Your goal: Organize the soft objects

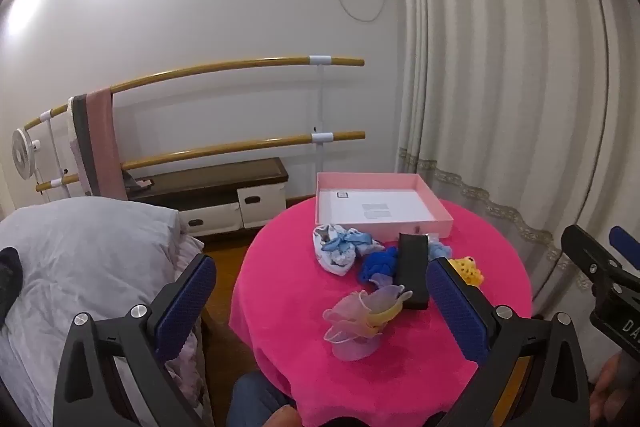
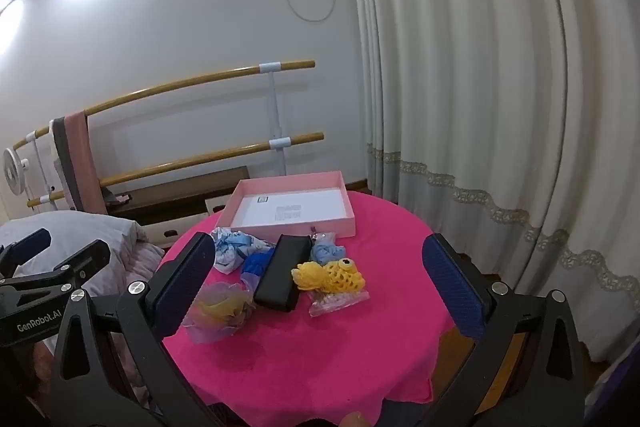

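Soft items lie on the round pink table (image 1: 320, 367) (image 2: 360, 347): a pastel gauze scrunchie (image 1: 366, 319) (image 2: 224, 309), a blue scrunchie (image 1: 376, 265) (image 2: 256, 263), a white-and-blue cloth bundle (image 1: 338, 249) (image 2: 232, 249), a light blue knit piece (image 2: 326, 251), and a yellow crocheted toy (image 2: 332, 277) (image 1: 468, 269) on a small plastic bag (image 2: 336, 301). A black case (image 1: 412, 269) (image 2: 282, 273) lies among them. An open pink box (image 1: 380, 207) (image 2: 292, 207) stands behind. My left gripper (image 1: 320, 307) and right gripper (image 2: 316, 287) are both open, empty, held above the table's near side.
A bed with grey bedding (image 1: 80, 259) is at the left. A low bench (image 1: 208, 191) and wooden ballet bars (image 1: 240, 67) line the back wall. Curtains (image 1: 520, 107) hang at the right, close to the table.
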A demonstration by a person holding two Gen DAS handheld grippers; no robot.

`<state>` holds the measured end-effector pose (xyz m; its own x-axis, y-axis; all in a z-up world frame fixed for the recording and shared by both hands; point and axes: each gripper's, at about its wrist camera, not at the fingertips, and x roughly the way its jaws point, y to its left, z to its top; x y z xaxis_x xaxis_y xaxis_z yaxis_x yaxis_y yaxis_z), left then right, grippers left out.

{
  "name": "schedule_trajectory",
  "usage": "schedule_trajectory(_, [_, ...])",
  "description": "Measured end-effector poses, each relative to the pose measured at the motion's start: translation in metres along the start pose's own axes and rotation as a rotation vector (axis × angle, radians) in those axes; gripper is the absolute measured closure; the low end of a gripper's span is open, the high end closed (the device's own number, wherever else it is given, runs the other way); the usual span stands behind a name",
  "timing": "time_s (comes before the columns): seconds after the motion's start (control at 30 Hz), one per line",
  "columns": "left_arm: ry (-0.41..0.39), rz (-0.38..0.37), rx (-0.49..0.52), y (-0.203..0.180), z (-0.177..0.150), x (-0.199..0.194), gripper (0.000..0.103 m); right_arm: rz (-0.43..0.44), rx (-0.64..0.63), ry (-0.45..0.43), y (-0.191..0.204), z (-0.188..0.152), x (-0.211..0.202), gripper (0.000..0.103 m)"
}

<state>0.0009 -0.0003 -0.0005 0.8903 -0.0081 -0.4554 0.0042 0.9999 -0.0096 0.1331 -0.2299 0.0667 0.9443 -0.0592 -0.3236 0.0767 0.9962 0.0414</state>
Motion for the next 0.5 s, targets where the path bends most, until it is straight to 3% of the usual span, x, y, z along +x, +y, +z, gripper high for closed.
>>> schedule_trajectory(0.17, [-0.009, -0.014, -0.013, 0.001, 0.000, -0.001, 0.000, -0.003, 0.001, -0.002, 0.001, -0.001, -0.002, 0.000])
schedule_trajectory(0.3, [-0.108, 0.021, 0.035, -0.013, 0.001, -0.024, 0.000, -0.007, 0.004, -0.007, -0.001, 0.005, -0.006, 0.000])
schedule_trajectory(0.4, [-0.211, -0.002, 0.032, -0.007, -0.009, -0.037, 0.000, -0.007, 0.009, -0.014, -0.002, 0.006, -0.008, 0.000])
schedule_trajectory(0.5, [-0.228, 0.005, 0.027, -0.008, -0.017, -0.040, 0.000, -0.013, 0.008, -0.027, -0.001, 0.007, -0.009, 0.000])
